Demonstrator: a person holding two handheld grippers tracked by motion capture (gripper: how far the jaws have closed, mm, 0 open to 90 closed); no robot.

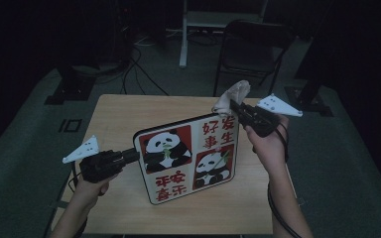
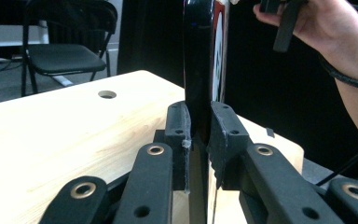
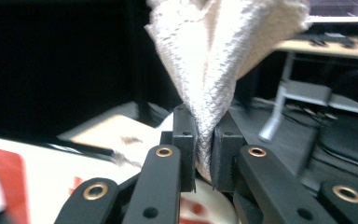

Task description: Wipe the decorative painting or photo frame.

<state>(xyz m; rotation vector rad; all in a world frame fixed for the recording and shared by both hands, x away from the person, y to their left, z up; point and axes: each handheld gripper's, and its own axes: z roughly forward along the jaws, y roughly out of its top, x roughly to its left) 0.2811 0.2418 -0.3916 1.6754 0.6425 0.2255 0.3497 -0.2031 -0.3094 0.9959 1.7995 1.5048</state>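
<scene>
A square board (image 1: 188, 158) with panda pictures and red characters stands tilted on its edge on the wooden table (image 1: 114, 114). My left gripper (image 1: 135, 154) is shut on the board's left edge; in the left gripper view its pads (image 2: 179, 126) pinch the dark edge of the board (image 2: 198, 60). My right gripper (image 1: 234, 106) is shut on a crumpled white paper towel (image 1: 232, 95) just above the board's top right corner. In the right gripper view the towel (image 3: 219, 60) fans out above the jaws, and the board's face (image 3: 37, 186) lies blurred below.
A black folding chair (image 1: 250, 47) stands behind the table, with a white stand (image 1: 183, 34) and cables on the dark floor. A round hole (image 2: 107, 94) sits in the tabletop. The person's right hand (image 2: 326, 28) shows beyond the board in the left gripper view.
</scene>
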